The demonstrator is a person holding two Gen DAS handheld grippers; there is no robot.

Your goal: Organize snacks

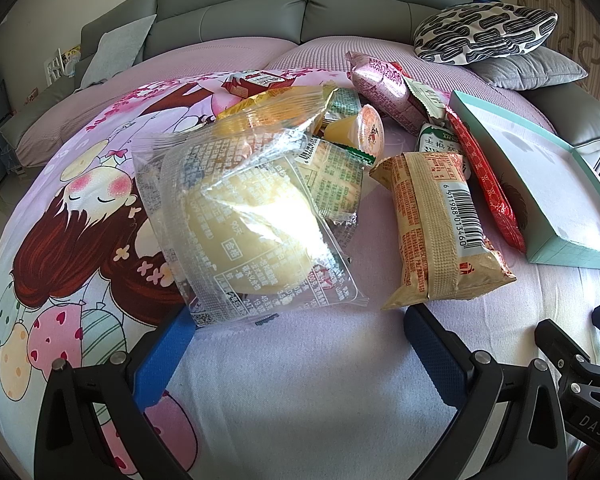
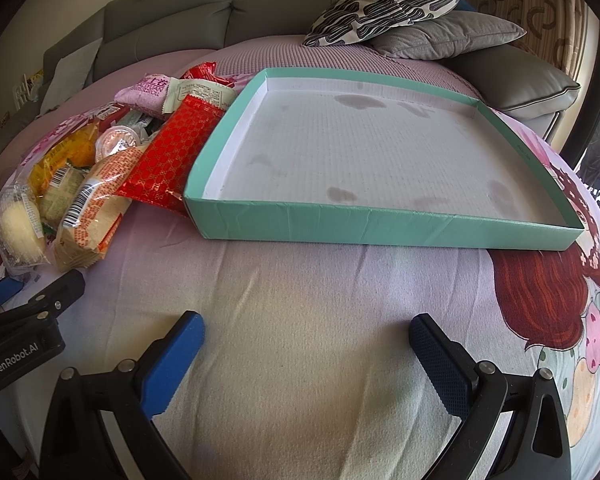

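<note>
A heap of snack packets lies on a cartoon-print sheet. Nearest in the left wrist view is a clear bag with a pale bun (image 1: 244,224), and beside it a tan biscuit pack (image 1: 436,224), a red foil pack (image 1: 488,184), a jelly cup (image 1: 368,130) and a pink pack (image 1: 380,84). My left gripper (image 1: 300,344) is open just short of the clear bag, nothing between its fingers. A shallow teal box (image 2: 380,220) with a bare white floor lies right of the heap. My right gripper (image 2: 306,354) is open over bare sheet in front of the box.
A grey sofa back (image 2: 172,16) runs behind the sheet. A patterned cushion (image 2: 392,4) rests on a grey cushion (image 2: 448,36) at the back right. The left gripper's body (image 2: 24,332) shows at the right wrist view's left edge.
</note>
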